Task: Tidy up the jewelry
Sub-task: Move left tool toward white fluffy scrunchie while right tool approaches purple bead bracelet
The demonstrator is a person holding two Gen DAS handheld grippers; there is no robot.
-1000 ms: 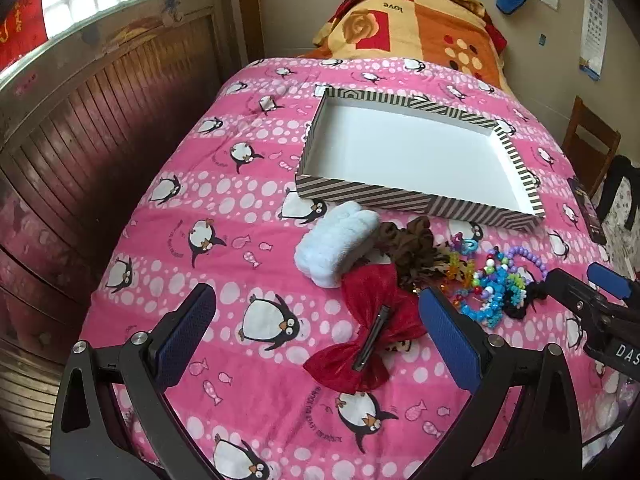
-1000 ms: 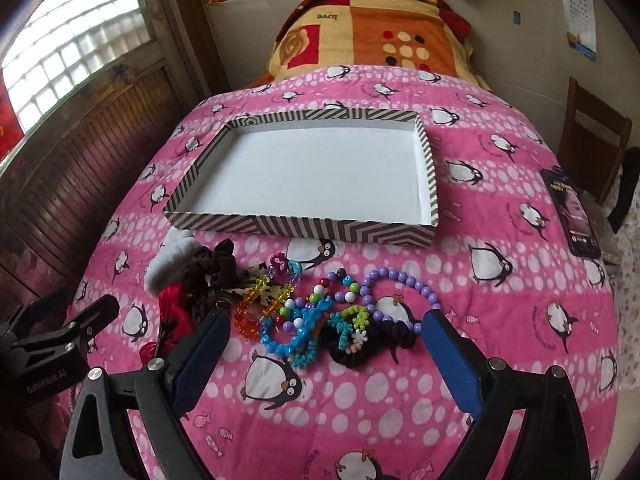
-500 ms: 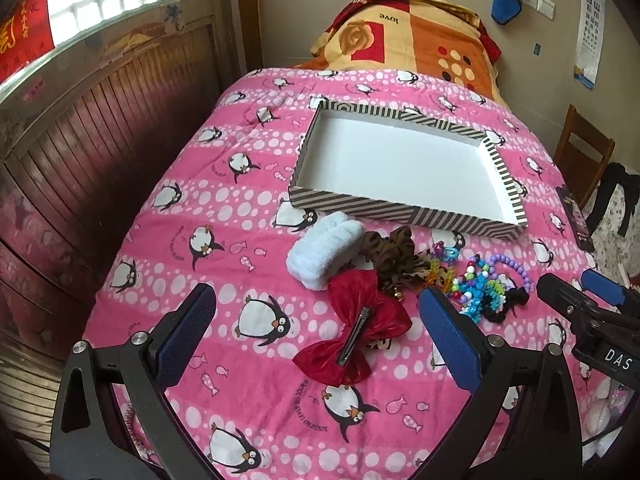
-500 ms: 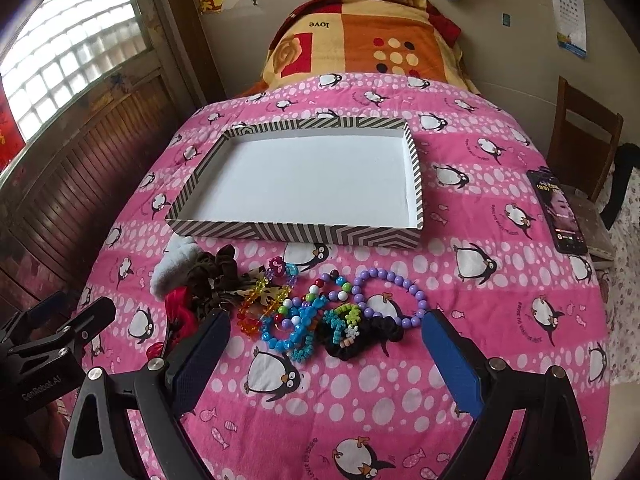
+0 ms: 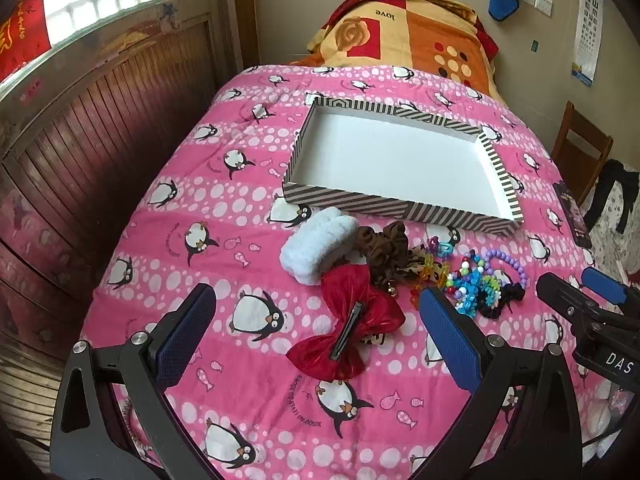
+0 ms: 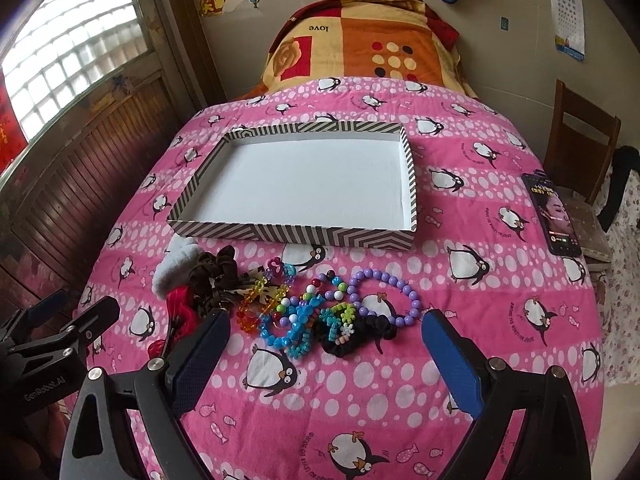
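Left wrist: the left hand-held gripper (image 5: 316,332) hangs spread over the red bow (image 5: 350,320) on the bed (image 5: 168,240); best pinch its clip.

Right wrist: the right hand-held gripper (image 6: 326,350) is spread above the beads (image 6: 312,312); the tray (image 6: 288,236) lies beyond, holding nothing.

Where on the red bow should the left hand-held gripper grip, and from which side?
Grip the red bow across its narrow middle, where the dark clip runs, coming from above. The loops flare wide and lie flat; the open left hand-held gripper hangs over it.
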